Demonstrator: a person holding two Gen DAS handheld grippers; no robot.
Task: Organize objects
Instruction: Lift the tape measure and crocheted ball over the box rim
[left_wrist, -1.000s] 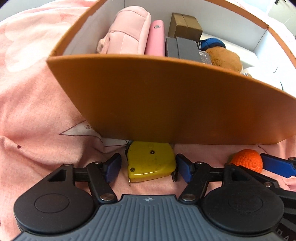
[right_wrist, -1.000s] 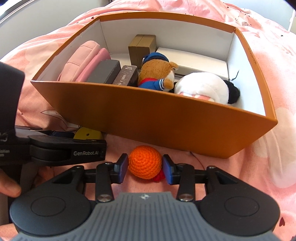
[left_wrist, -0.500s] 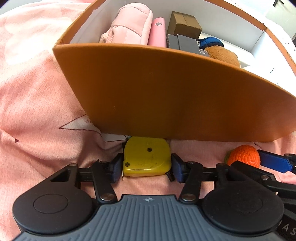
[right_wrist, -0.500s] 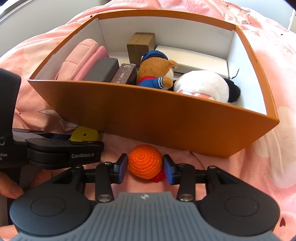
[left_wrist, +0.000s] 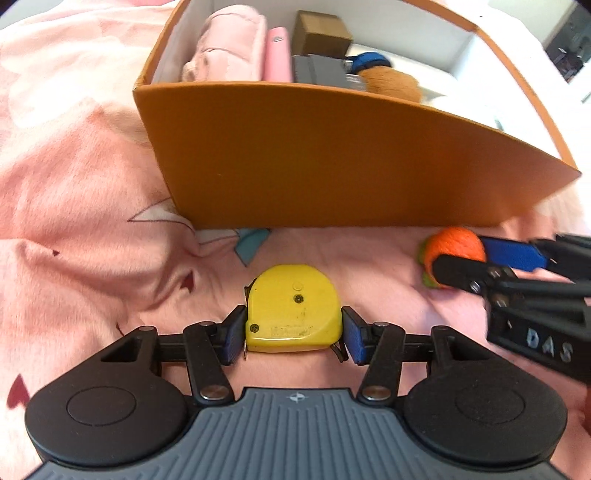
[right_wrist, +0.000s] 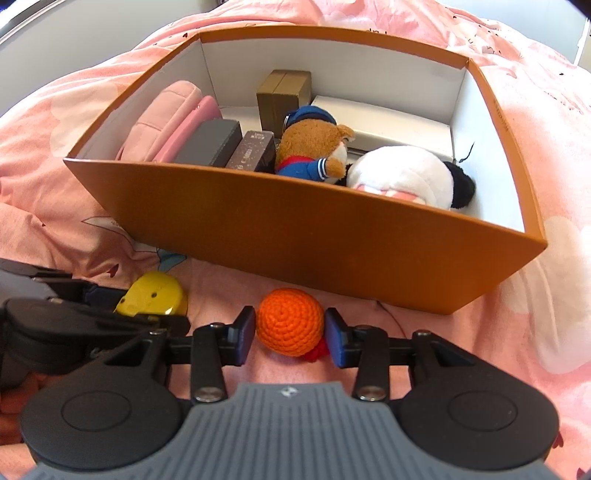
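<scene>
Yellow plastic marks the tape measure (left_wrist: 293, 308), which lies on the pink blanket (left_wrist: 85, 192) at about six o'clock from the orange box (left_wrist: 332, 155), a little clear of its near wall. The left gripper (left_wrist: 293, 334) has just been closing its fingers, and the blue pads now sit against both flanks of the tape measure, clenched on it. At about three o'clock from it, the right gripper (right_wrist: 290, 334) has its fingers pinched on the orange crocheted ball (right_wrist: 290, 321), which also rests on the blanket just short of the box wall.

Both pick-ups look to be at the grasp stage, with neither thing lifted yet. The box already holds a pink pouch (right_wrist: 159, 118), dark cases (right_wrist: 210, 142), a small brown carton (right_wrist: 282, 94) and two soft toys (right_wrist: 314, 147).

Next, each hand likely needs to rise high enough to clear the near wall, then carry forward toward twelve o'clock. Free floor shows mainly along the far and right side, so the drop calls for aiming there. The ball may squash and slip; the tape measure's smooth sides want a firm hold.
</scene>
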